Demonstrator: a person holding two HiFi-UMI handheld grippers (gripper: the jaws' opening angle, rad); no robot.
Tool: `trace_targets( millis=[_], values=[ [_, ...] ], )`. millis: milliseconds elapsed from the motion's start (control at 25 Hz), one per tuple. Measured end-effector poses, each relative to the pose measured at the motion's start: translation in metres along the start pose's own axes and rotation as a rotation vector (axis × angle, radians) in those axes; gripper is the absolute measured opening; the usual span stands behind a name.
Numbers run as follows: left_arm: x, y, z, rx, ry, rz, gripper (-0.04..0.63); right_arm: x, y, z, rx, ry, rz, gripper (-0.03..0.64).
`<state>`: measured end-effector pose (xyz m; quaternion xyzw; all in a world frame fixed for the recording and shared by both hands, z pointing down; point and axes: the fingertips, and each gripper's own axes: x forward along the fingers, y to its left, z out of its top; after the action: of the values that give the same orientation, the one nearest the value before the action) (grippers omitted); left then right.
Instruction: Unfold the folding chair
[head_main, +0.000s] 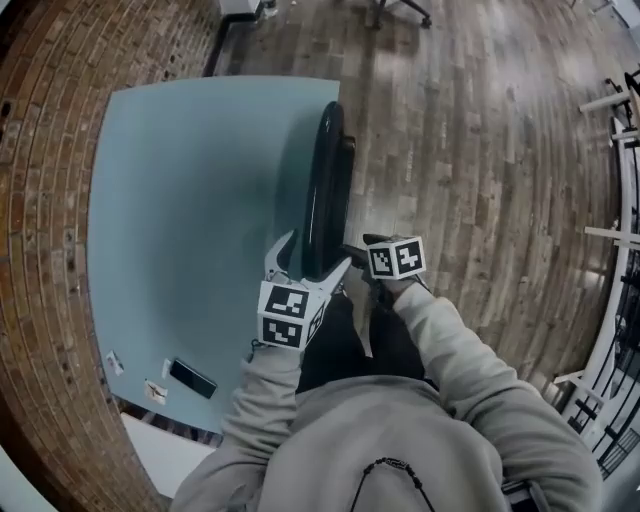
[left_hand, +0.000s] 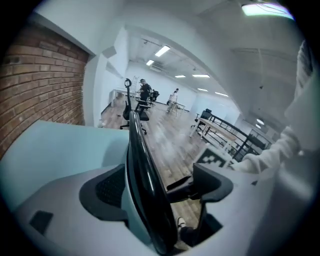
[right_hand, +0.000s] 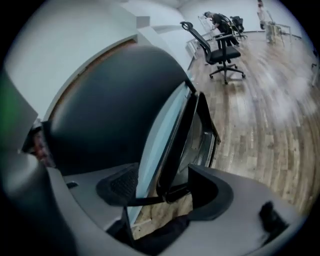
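Beside the right edge of the pale blue tabletop (head_main: 180, 200), the folding chair (head_main: 325, 180) stands folded flat on the wooden floor (head_main: 480, 150). It is upright and seen edge-on from above as a narrow black shape. Whether it touches the tabletop's edge cannot be told.

The left gripper (head_main: 310, 262) reaches in from below with its jaws apart, one on each side of the chair's near end. In the left gripper view the glossy black rim of the chair runs up between the two pads. It sits close against the left pad, and floor shows in the gap before the right pad, so the jaws straddle the rim without clamping it.

The right gripper (head_main: 352, 252) comes from the chair's right side, just beside the left gripper, with its marker cube turned up. In its own view the jaws also stand wide. A thin black panel of the chair and a slim dark bar lie between them, with space on both sides. The rounded black back fills the upper left of that view.

Grey sleeves (head_main: 450, 360) lead down from both grippers. On the near left corner of the tabletop lie a dark flat phone-like object (head_main: 192, 378) and two small pale cards (head_main: 155, 392). A brick wall (head_main: 40, 250) borders the tabletop on the left. A black office chair (right_hand: 220, 47) stands well apart on the floor.
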<state>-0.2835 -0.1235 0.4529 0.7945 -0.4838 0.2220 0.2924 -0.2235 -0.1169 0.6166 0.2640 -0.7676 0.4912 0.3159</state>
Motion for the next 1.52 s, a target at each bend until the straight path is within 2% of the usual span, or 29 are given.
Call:
trace_targets(
  millis=[80, 160, 320, 360, 400, 480, 560, 600, 640, 960, 1160, 1520],
  values=[
    [0.004, 0.005, -0.007, 0.092, 0.024, 0.013, 0.417, 0.04, -0.008, 0.003, 0.047, 0.003, -0.048, 0.293],
    [0.008, 0.011, -0.021, 0.121, 0.06, 0.008, 0.397, 0.069, -0.018, 0.004, 0.074, 0.004, -0.105, 0.293],
    [0.016, 0.007, -0.03, 0.012, 0.077, -0.092, 0.206, 0.096, -0.036, 0.011, 0.056, 0.04, -0.198, 0.291],
    [0.017, 0.005, -0.029, 0.0, 0.074, -0.097, 0.202, 0.098, -0.038, 0.014, 0.049, 0.049, -0.205, 0.29],
    [0.018, 0.004, -0.028, -0.01, 0.071, -0.095, 0.199, 0.103, -0.04, 0.014, 0.052, 0.058, -0.191, 0.289],
    [0.017, 0.005, -0.028, -0.032, 0.067, -0.081, 0.191, 0.111, -0.039, 0.01, 0.098, 0.073, -0.102, 0.283],
    [0.016, 0.006, -0.027, -0.049, 0.07, -0.055, 0.178, 0.113, -0.03, 0.008, 0.165, 0.081, 0.019, 0.225],
    [0.016, 0.006, -0.026, -0.054, 0.071, -0.044, 0.169, 0.113, -0.026, 0.009, 0.19, 0.081, 0.063, 0.164],
    [0.015, 0.006, -0.025, -0.057, 0.072, -0.034, 0.164, 0.112, -0.023, 0.009, 0.205, 0.079, 0.086, 0.14],
    [0.016, 0.005, -0.022, -0.056, 0.112, 0.013, 0.135, 0.084, -0.049, 0.003, 0.276, 0.098, 0.12, 0.13],
    [0.024, -0.002, -0.03, -0.089, 0.106, 0.01, 0.126, 0.055, -0.096, -0.018, 0.32, 0.1, 0.187, 0.133],
    [0.058, -0.034, -0.047, -0.148, 0.131, -0.005, 0.107, -0.007, -0.23, -0.068, 0.386, 0.005, 0.391, 0.152]
  ],
)
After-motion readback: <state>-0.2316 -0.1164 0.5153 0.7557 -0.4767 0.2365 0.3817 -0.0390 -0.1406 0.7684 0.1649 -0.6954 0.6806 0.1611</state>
